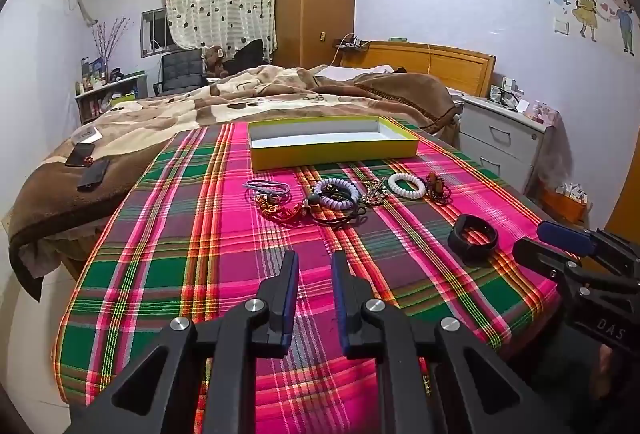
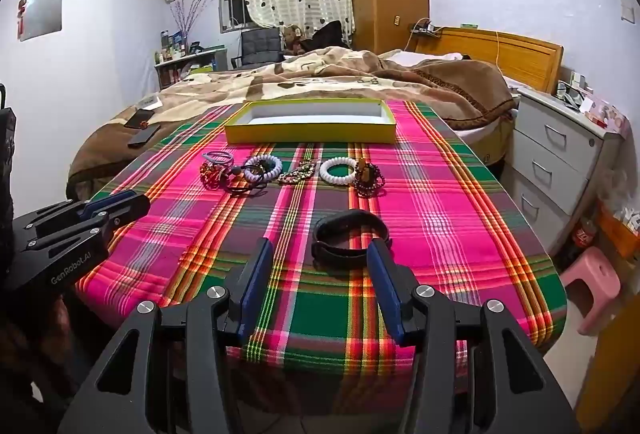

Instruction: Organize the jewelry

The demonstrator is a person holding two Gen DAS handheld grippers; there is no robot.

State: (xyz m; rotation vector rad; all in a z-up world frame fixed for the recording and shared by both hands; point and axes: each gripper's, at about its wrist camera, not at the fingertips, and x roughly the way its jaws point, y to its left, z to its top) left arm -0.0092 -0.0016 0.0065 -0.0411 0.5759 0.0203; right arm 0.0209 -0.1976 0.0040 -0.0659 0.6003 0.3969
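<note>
Jewelry [image 2: 294, 172] in row before yellow box [image 2: 310, 132]; black band [image 2: 349, 239] nearer; left claw [image 1: 315, 274] narrowly open, right claw [image 2: 320, 266] wide, both empty.

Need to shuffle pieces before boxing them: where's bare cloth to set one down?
Free: the plaid cloth right of the dark bead bracelet, and the near strip between the left gripper and the jewelry row. Crowded: the row before the yellow box. The black band lies ahead of the right gripper.

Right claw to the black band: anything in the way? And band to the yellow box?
Nothing visible lies between the open right claw and the black band. Between the band and the yellow box, a row of bracelets lies across the cloth.
</note>
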